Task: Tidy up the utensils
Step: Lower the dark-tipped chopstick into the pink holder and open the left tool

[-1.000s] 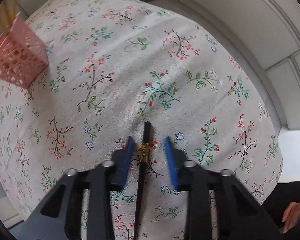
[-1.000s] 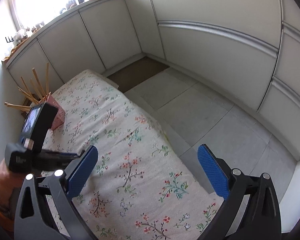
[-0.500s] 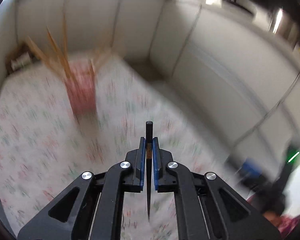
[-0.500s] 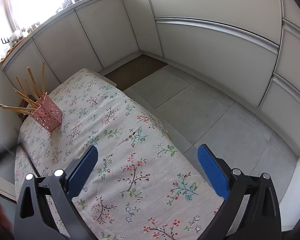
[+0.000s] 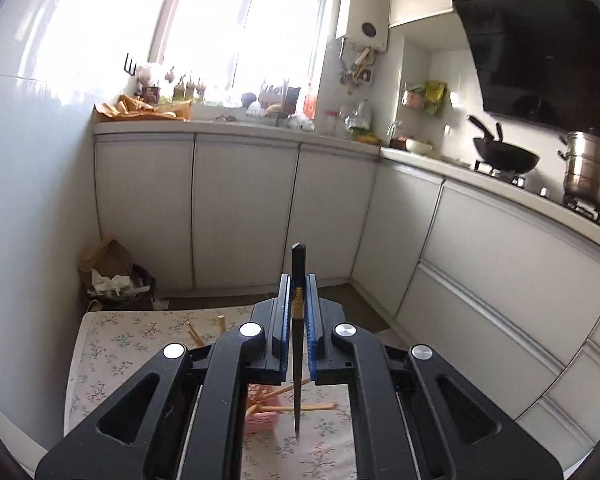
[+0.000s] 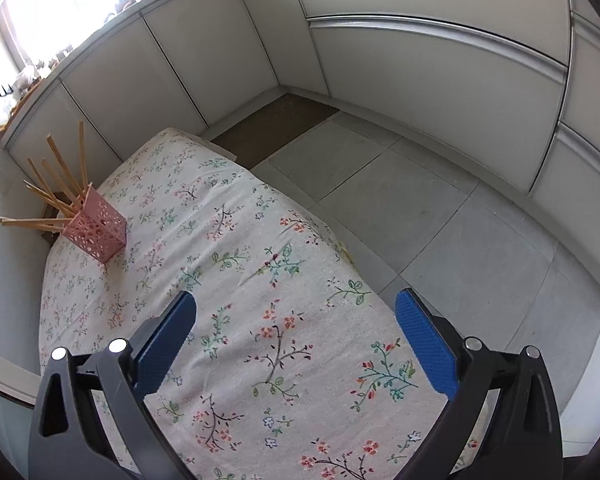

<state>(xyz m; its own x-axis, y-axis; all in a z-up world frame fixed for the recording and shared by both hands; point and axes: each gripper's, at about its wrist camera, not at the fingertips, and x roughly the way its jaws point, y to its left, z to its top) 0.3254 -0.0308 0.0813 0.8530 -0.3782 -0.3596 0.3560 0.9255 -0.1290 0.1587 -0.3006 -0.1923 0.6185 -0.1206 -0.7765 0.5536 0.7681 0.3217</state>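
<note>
Left gripper (image 5: 299, 300): fingers clenched on a black chopstick (image 5: 298, 344). The pads pinch it near its thick end, at a gold band. The blunt end stands up above the fingers; the thin tip hangs down below them.

Long axis of the chopstick: near upright in the left wrist view, crossing the line of the fingers, tip down.

Pink holder (image 6: 95, 230) with wooden chopsticks (image 6: 56, 184) fanned out of it sits on the flowered tabletop (image 6: 236, 280), near the far left corner. In the left wrist view the holder (image 5: 260, 408) shows only partly, low in the picture behind the fingers. The black tip appears just right of it and over the cloth, not yet inside. How high above it, cannot tell.

Judgement: the coming move is a drop into the holder, so the tip needs to shift left over the opening, then go down.

Right gripper (image 6: 296, 340): fingers released wide, nothing between them, over the near part of the tabletop, well apart from the holder. The left hand is the one placed to do this.

The right wrist view gives the whole holder and its open top, but no left gripper or black chopstick. The left wrist view gives the grip and the tip.
</note>
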